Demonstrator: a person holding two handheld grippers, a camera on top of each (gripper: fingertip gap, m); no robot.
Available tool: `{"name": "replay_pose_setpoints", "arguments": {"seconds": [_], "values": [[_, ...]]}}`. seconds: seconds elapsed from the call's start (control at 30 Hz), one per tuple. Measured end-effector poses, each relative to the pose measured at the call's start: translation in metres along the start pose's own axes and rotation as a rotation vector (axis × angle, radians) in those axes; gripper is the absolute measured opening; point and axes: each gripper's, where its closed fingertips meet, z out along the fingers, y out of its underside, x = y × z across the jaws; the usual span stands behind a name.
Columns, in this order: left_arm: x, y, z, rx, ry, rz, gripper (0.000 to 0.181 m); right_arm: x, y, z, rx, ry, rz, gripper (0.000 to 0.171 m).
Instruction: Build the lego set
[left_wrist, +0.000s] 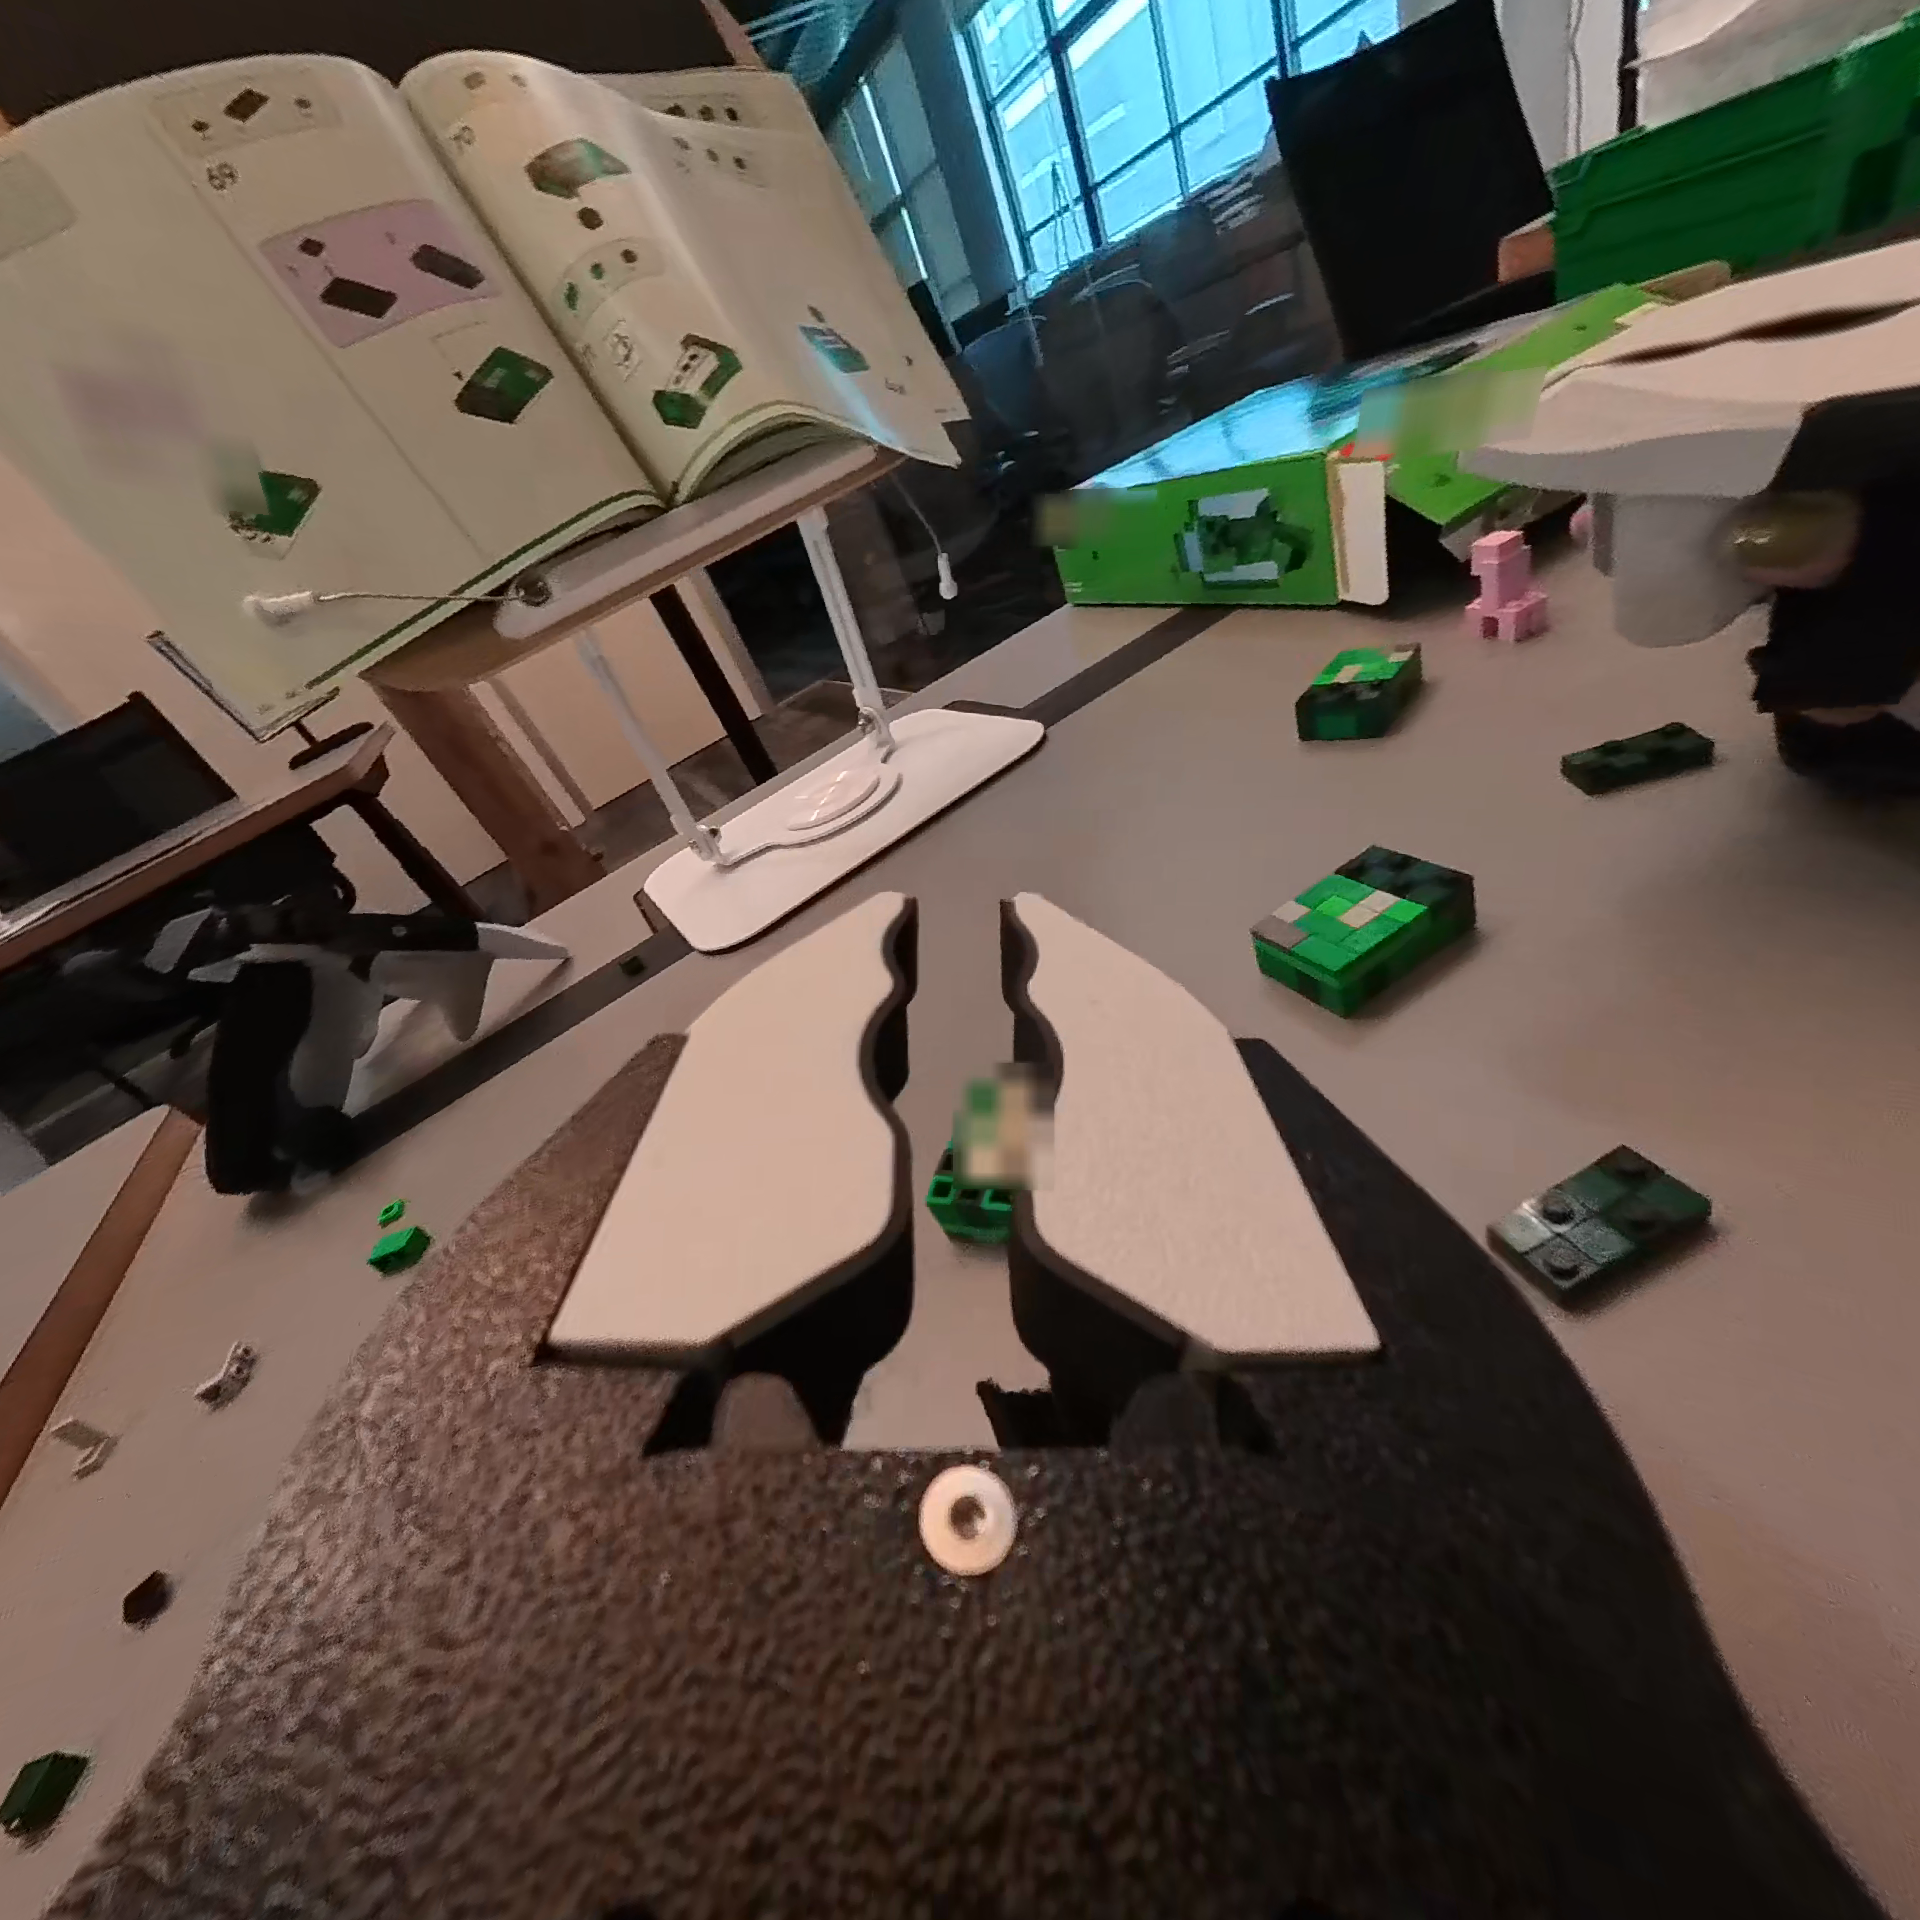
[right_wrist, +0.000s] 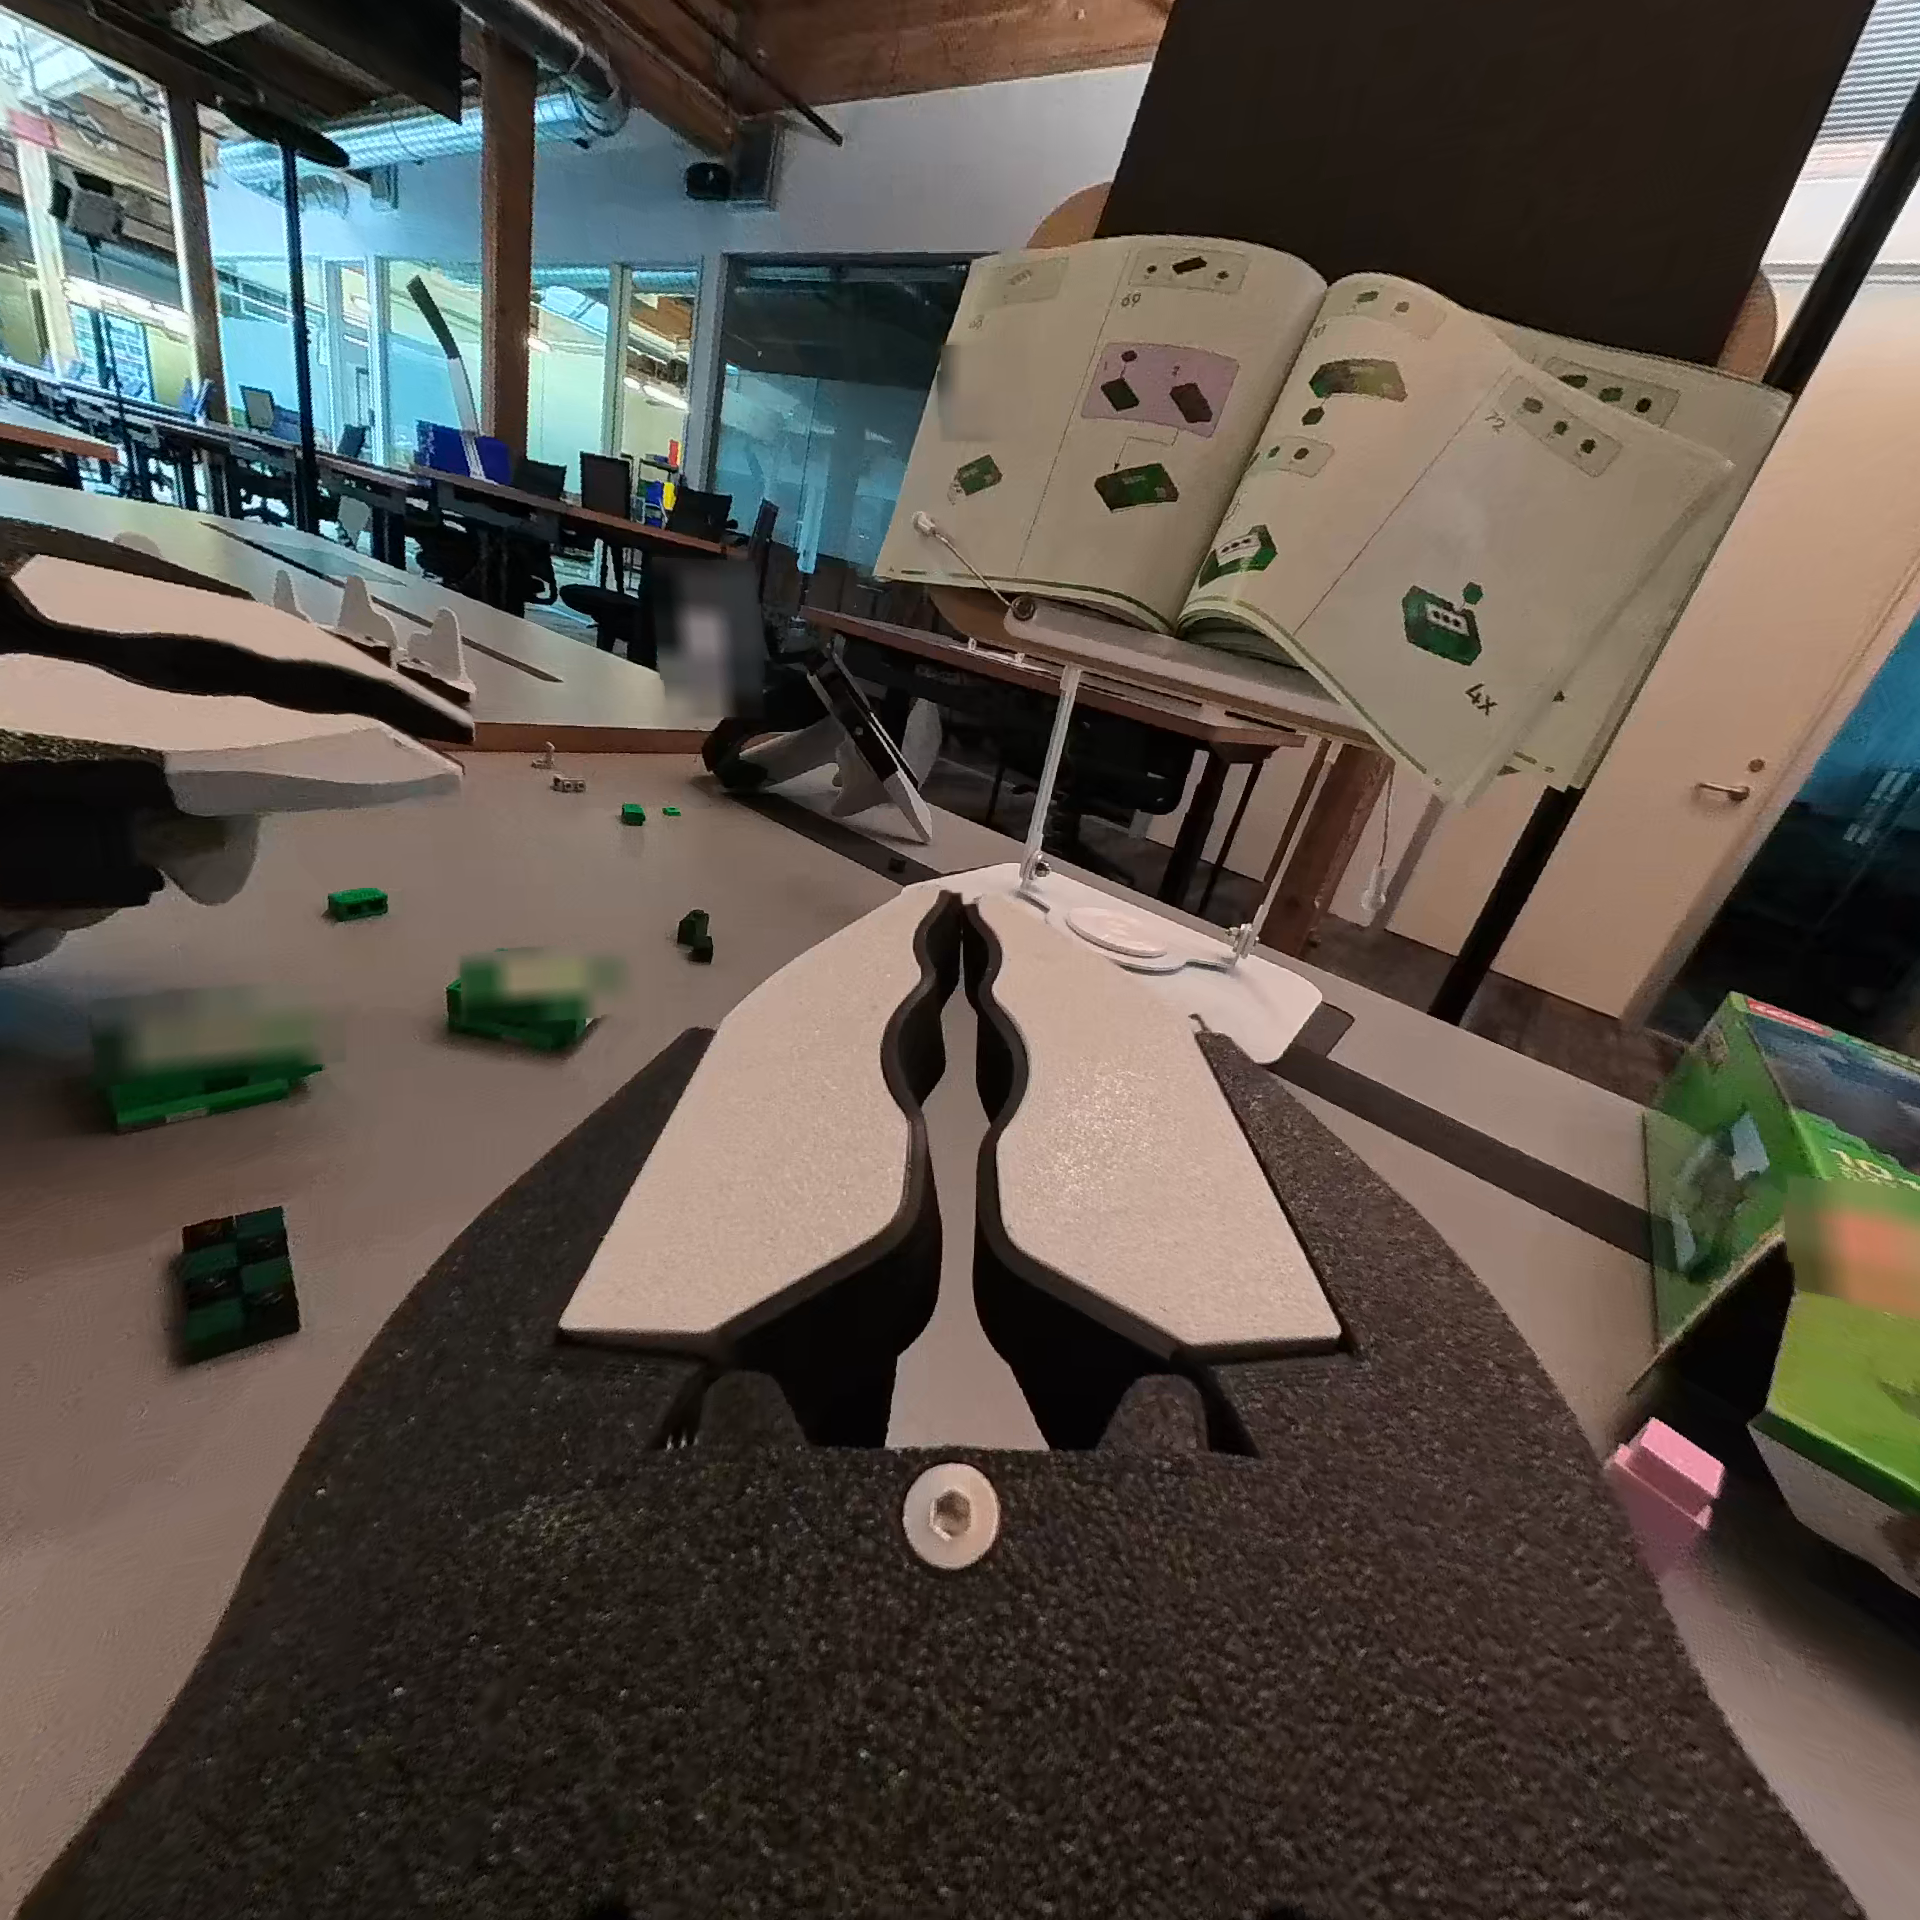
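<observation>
My left gripper (left_wrist: 961, 914) is slightly open and empty, held above the grey table (left_wrist: 1143, 790). A small green lego block (left_wrist: 961, 1210) shows on the table through the gap between its fingers. A green and grey lego assembly (left_wrist: 1361, 930), another green block (left_wrist: 1356, 691), a dark green plate (left_wrist: 1636, 756) and a dark tiled plate (left_wrist: 1600, 1221) lie to the right. My right gripper (right_wrist: 961, 914) is shut and empty, pointing at the book stand. It also shows in the left wrist view (left_wrist: 1538, 416), held by a hand at the far right. The left gripper also shows in the right wrist view (right_wrist: 462, 748).
An open instruction book (right_wrist: 1299, 468) sits on a white stand (right_wrist: 1143, 956) at the table's far edge. A green set box (left_wrist: 1216, 540) and a pink lego figure (left_wrist: 1507, 587) stand at the right. Small loose bricks (left_wrist: 398, 1247) lie at the left. A checkered dark green plate (right_wrist: 239, 1283) lies nearby. My right fingertips sit around 15 centimeters from my left ones. The dark tiled plate (left_wrist: 1600, 1221) is about 12 centimeters from my left fingertips. Seen from the right wrist view (right_wrist: 198, 1240) as well.
</observation>
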Motion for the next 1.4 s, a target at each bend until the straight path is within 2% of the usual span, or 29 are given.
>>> {"name": "replay_pose_setpoints", "arguments": {"seconds": [0.13, 0.2, 0.27, 0.33, 0.43, 0.53, 0.6, 0.73, 0.87, 1.0, 1.4], "values": [[0.009, 0.008, 0.003, -0.067, 0.062, -0.047, 0.012, -0.002, 0.001, 0.002, -0.010, -0.004, -0.015, 0.000], [0.014, 0.013, 0.006, -0.142, 0.106, -0.096, 0.000, -0.002, 0.002, 0.003, -0.013, -0.002, -0.021, 0.000], [0.016, -0.005, 0.009, -0.189, 0.120, -0.160, 0.000, -0.002, 0.002, 0.003, -0.016, -0.004, -0.019, 0.000], [0.033, -0.039, 0.013, -0.244, 0.210, -0.189, 0.000, -0.002, 0.001, 0.003, -0.009, -0.001, -0.013, 0.000], [0.067, -0.097, 0.013, -0.424, 0.386, -0.123, 0.000, -0.002, 0.000, 0.002, -0.004, -0.006, -0.002, 0.000], [0.086, -0.179, 0.006, -0.411, 0.431, 0.035, 0.000, -0.003, 0.000, 0.002, 0.000, -0.009, -0.002, 0.000], [0.104, -0.220, -0.011, -0.448, 0.483, 0.145, 0.000, -0.004, 0.000, 0.002, -0.002, -0.014, -0.010, 0.000], [0.139, -0.267, -0.043, -0.546, 0.529, 0.439, 0.000, -0.006, 0.000, 0.003, -0.003, -0.025, -0.010, 0.000], [0.157, -0.271, -0.068, -0.725, 0.535, 0.698, 0.000, -0.006, -0.001, 0.003, 0.004, -0.031, 0.004, 0.000], [0.171, -0.273, -0.079, -0.771, 0.547, 0.793, 0.000, -0.008, -0.001, 0.004, 0.002, -0.041, -0.005, 0.000], [0.185, -0.275, -0.082, -0.807, 0.650, 0.780, 0.000, -0.011, -0.001, 0.005, 0.001, -0.062, -0.009, 0.000]]}}
